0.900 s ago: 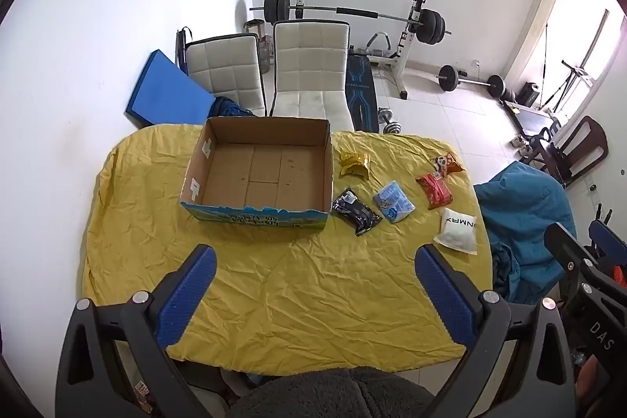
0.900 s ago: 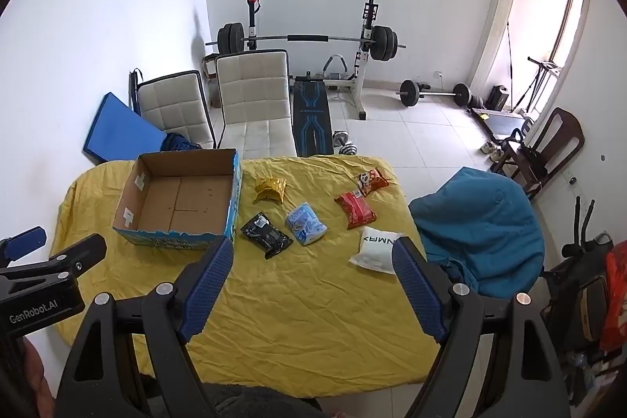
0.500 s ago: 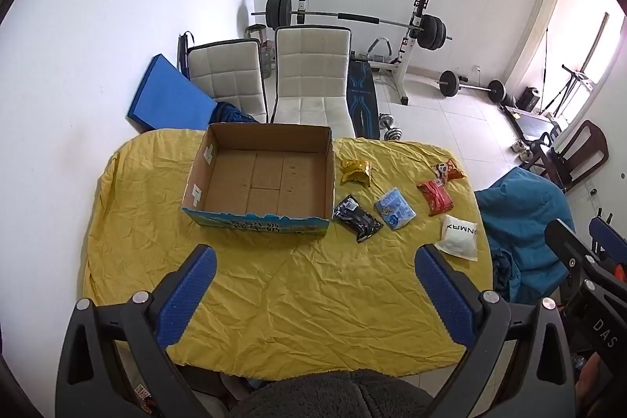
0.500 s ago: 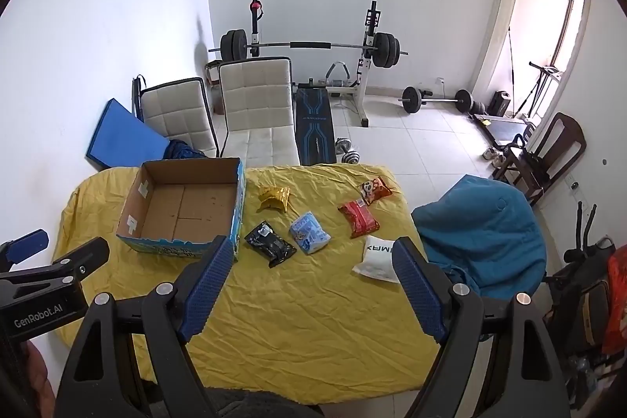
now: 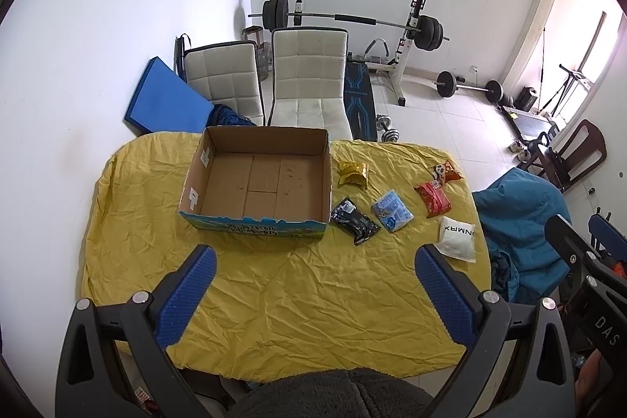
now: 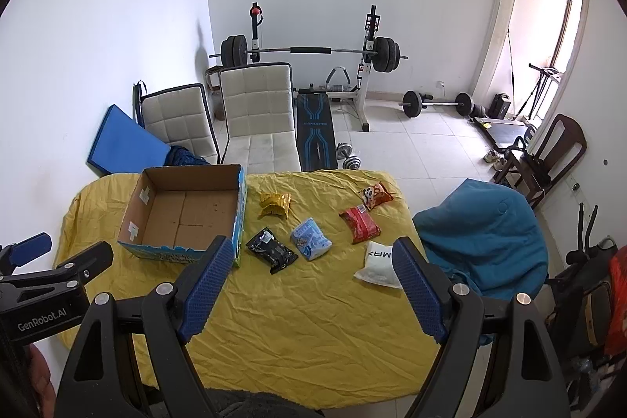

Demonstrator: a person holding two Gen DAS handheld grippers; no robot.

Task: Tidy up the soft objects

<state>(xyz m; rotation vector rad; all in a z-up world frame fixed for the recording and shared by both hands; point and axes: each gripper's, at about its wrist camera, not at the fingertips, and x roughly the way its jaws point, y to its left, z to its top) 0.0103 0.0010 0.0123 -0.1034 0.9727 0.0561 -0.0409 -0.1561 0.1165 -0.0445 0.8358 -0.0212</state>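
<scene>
An empty cardboard box [image 5: 258, 179] [image 6: 184, 214] sits on the yellow tablecloth [image 5: 305, 300], left of centre. To its right lie several soft packets: a yellow one [image 5: 352, 173] [image 6: 275, 204], a black one [image 5: 354, 220] [image 6: 272, 249], a light blue one [image 5: 392, 210] [image 6: 310, 239], a red one [image 5: 433, 198] [image 6: 359, 224], an orange one [image 5: 444, 171] [image 6: 375, 194] and a white pouch [image 5: 456, 238] [image 6: 378, 263]. My left gripper [image 5: 313, 257] hangs open above the near cloth. My right gripper [image 6: 309, 249] is open too, high over the packets, nothing between its fingers.
Two white chairs [image 5: 309, 81] stand behind the table, with a blue mat [image 5: 164, 104] against the wall. A teal beanbag [image 6: 486, 234] sits off the table's right edge. A weight bench and barbells [image 6: 313, 53] fill the back of the room.
Both views have tilted slightly upward, so the table and box sit lower in frame. Nothing on the table has moved and both grippers stay open.
</scene>
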